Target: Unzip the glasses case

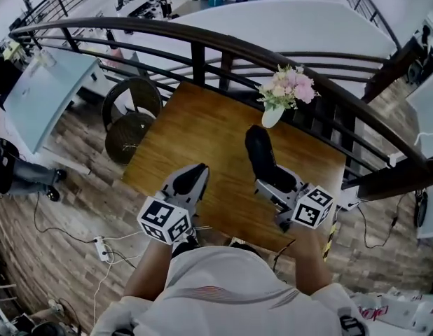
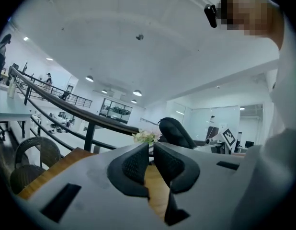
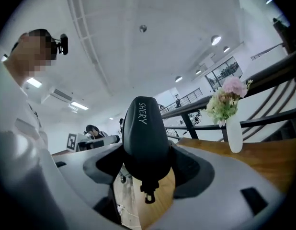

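The case [image 3: 144, 133] was gripped by the right gripper [image 1: 276, 184] above the surface [image 1: 202, 138]; the closed, empty left gripper [image 2: 151, 162] was likely needed next on the pull [image 3: 147, 194].

The vase [image 1: 271, 115] stands on the bench [image 1: 202, 131] at its far edge, near the far right corner, with the railing [image 1: 202, 37] just behind that edge. 1 chair [image 1: 127, 137] sits off the bench's left edge. The glasses case [image 1: 260, 154] sits between the right tongs [image 1: 271, 179] over the bench's right half; the left tongs [image 1: 194, 173] are over its near edge, further left
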A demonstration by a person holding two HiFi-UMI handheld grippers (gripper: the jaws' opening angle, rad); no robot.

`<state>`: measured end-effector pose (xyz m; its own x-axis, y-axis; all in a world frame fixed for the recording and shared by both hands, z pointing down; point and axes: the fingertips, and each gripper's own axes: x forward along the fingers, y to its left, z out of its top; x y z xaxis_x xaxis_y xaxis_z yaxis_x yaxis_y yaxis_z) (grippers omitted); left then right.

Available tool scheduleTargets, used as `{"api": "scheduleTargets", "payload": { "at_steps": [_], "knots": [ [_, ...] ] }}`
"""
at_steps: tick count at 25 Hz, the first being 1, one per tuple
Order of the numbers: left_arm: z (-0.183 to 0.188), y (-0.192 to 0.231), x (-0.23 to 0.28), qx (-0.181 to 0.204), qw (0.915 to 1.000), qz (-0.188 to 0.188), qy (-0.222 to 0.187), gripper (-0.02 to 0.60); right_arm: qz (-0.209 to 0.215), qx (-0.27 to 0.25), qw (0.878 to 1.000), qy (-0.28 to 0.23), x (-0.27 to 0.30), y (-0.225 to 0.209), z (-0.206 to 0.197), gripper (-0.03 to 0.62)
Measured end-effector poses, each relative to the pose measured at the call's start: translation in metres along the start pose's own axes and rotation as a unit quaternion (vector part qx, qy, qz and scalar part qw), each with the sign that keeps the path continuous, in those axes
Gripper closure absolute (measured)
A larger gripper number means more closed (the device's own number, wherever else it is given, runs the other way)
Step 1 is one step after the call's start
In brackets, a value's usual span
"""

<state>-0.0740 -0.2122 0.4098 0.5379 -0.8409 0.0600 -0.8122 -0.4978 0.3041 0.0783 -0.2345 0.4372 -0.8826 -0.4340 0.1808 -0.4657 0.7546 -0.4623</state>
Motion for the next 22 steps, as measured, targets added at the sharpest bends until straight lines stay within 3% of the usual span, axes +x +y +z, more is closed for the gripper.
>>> {"api": "scheduleTargets", "payload": {
  "at_steps": [6, 8, 10, 11, 13, 16, 20, 22],
  "knots": [
    [0.026, -0.014, 0.008, -0.009, 0.9972, -0.068, -0.028, 0.543, 0.033, 0.005, 0.998, -0.045, -0.010, 0.031, 0.036, 0.237],
    [0.032, -0.021, 0.010, -0.032, 0.9919, -0.117, -0.040, 0.543, 0.057, 0.015, 0.997, -0.046, -0.010, 0.040, 0.041, 0.237],
    [0.042, -0.029, 0.010, -0.059, 0.9811, -0.176, -0.056, 0.541, 0.104, 0.037, 0.993, -0.044, -0.009, 0.053, 0.044, 0.237],
    [0.046, -0.034, 0.008, -0.068, 0.9740, -0.207, -0.062, 0.528, 0.133, 0.050, 0.989, -0.042, -0.008, 0.061, 0.044, 0.237],
    [0.054, -0.047, 0.005, -0.072, 0.9573, -0.272, -0.068, 0.411, 0.191, 0.078, 0.978, -0.035, -0.008, 0.077, 0.045, 0.235],
    [0.064, -0.068, -0.002, -0.073, 0.9248, -0.366, -0.073, 0.307, 0.277, 0.108, 0.955, -0.019, -0.008, 0.104, 0.045, 0.235],
    [0.083, -0.095, -0.015, -0.081, 0.8721, -0.473, -0.094, 0.273, 0.378, 0.139, 0.915, 0.001, -0.008, 0.139, 0.042, 0.234],
    [0.088, -0.108, -0.019, -0.073, 0.8527, -0.509, -0.095, 0.265, 0.413, 0.154, 0.897, 0.011, -0.007, 0.151, 0.040, 0.233]
  ]
}}
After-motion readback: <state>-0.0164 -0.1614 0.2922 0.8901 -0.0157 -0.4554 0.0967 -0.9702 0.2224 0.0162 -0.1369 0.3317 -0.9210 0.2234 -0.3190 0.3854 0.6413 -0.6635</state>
